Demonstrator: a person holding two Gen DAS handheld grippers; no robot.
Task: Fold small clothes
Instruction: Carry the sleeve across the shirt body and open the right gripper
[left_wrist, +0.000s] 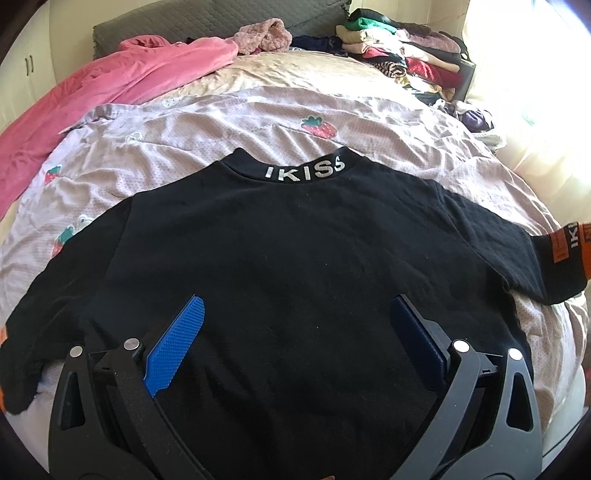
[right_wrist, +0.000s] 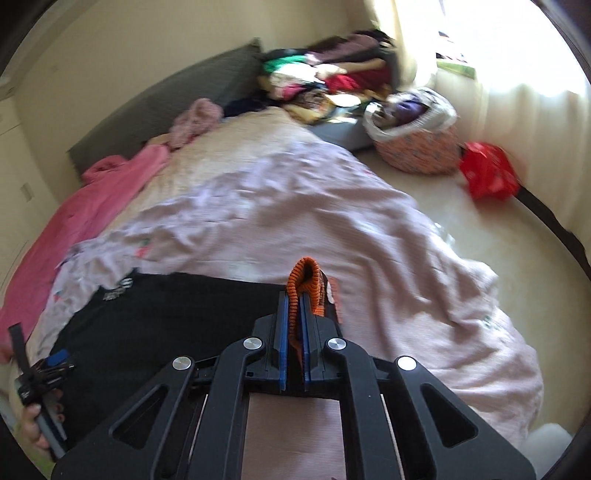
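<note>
Black top (left_wrist: 295, 258) spread flat on the quilt (left_wrist: 221, 122), collar away from the cameras, hem toward them; long axis of the garment running sleeve to sleeve. Left gripper (left_wrist: 295, 325) poised over the lower middle of the black top, jaws wide apart, nothing between the blue pads (left_wrist: 173, 350); contact with the cloth not determinable. Right gripper (right_wrist: 294, 314) clamped on the orange ribbed cuff (right_wrist: 303, 280) at the right sleeve end, cuff pinched upright between the pads and bulging above them. Right hand therefore the nearer to that sleeve; body of the black top lying to the left of the right gripper, so a sleeve fold would likely travel leftward across the chest, toward the collar line. Left hand (right_wrist: 40, 424) visible at the garment's lower left in the right wrist view. Legible writing: "IKISS" in white on the collar band (left_wrist: 304, 171); "IK" readable on the orange-trimmed sleeve end (left_wrist: 572, 240), remainder cut off. Motion blur in the right wrist view; strawberry prints (left_wrist: 319, 127) on the quilt beyond the collar.
</note>
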